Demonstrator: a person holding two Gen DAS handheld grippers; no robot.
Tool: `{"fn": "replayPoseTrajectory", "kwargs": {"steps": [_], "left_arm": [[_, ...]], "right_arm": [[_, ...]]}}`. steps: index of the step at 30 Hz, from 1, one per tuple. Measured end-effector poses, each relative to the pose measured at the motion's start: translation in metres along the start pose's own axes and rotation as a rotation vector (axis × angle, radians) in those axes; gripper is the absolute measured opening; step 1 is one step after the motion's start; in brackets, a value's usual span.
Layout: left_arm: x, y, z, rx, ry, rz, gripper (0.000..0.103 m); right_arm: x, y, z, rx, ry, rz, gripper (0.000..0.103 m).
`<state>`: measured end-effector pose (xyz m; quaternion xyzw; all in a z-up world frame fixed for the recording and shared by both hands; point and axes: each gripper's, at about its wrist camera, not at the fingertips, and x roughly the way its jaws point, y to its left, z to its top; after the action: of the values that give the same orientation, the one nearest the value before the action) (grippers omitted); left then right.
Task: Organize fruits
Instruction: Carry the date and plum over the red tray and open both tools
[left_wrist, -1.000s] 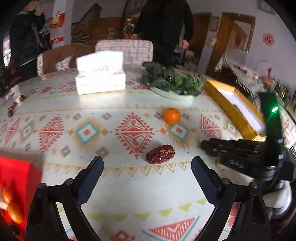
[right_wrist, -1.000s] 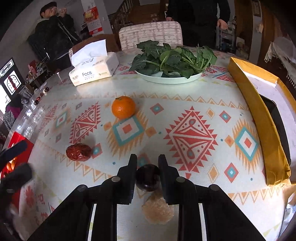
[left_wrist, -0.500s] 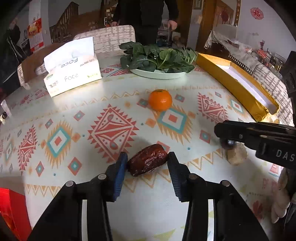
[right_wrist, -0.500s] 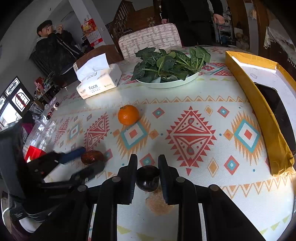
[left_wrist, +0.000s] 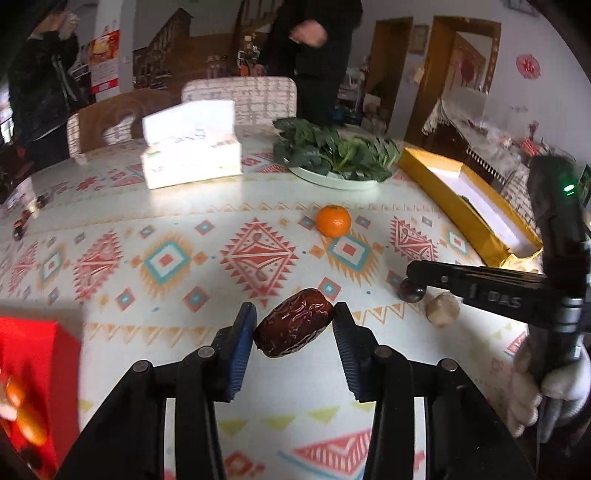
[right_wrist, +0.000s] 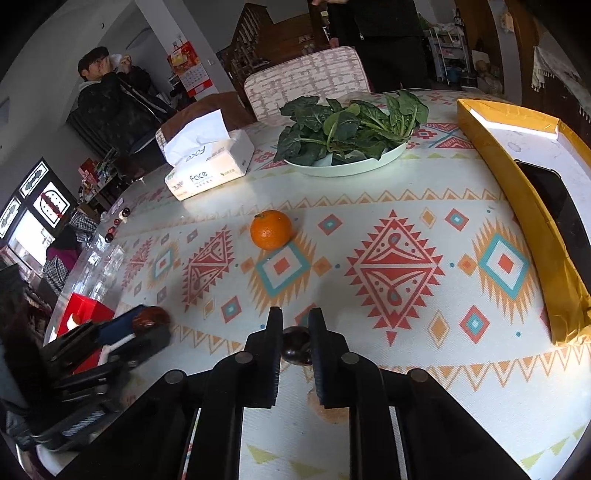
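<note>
Left wrist: red date (left_wrist: 293, 323) lies crosswise between jaws.

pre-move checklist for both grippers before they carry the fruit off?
1. Left gripper shut on wrinkled dark-red date: ok.
2. Date touching the patterned tablecloth: cannot tell.
3. Right gripper shut on small dark round fruit: ok.
4. Red box at left for drop-off, opening visible: cannot tell, blurred.
5. Round orange tangerine apart from both grippers: ok.
6. Beige lump under the right fingers, contact: cannot tell.
</note>
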<state>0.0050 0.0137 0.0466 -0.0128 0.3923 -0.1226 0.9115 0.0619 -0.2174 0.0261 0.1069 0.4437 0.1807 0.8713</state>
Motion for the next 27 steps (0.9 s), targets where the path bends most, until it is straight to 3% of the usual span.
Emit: {"fn": "replayPoseTrajectory", "kwargs": {"steps": [5, 7, 9, 15, 17, 19, 22, 27], "left_arm": [[-0.025, 0.020, -0.011, -0.079, -0.010, -0.003, 0.042], [-0.032, 0.028, -0.015, -0.112, -0.009, -0.008, 0.042], [-0.040, 0.037, -0.019, -0.150, -0.015, -0.010, 0.042], [-0.067, 0.057, -0.034, -0.223, -0.048, -0.005, 0.042], [-0.078, 0.064, -0.042, -0.251, -0.066, 0.001, 0.042], [-0.086, 0.070, -0.049, -0.274, -0.081, -0.002, 0.042], [-0.096, 0.080, -0.060, -0.305, -0.100, 0.006, 0.042], [-0.108, 0.092, -0.071, -0.322, -0.115, 0.022, 0.042]], "right_arm": [[0.006, 0.006, -0.001, -0.033, -0.012, -0.029, 0.021], [0.011, 0.005, -0.003, -0.030, 0.004, -0.038, 0.045], [0.015, 0.003, -0.004, -0.027, 0.007, -0.047, 0.054], [0.017, 0.009, -0.006, -0.064, 0.007, -0.059, 0.052], [0.018, 0.016, -0.008, -0.099, 0.013, -0.063, 0.046], [0.021, 0.025, -0.010, -0.133, 0.028, -0.050, 0.029], [0.024, 0.039, -0.015, -0.207, 0.018, -0.116, 0.029], [0.023, 0.039, -0.015, -0.195, 0.009, -0.135, 0.028]]}}
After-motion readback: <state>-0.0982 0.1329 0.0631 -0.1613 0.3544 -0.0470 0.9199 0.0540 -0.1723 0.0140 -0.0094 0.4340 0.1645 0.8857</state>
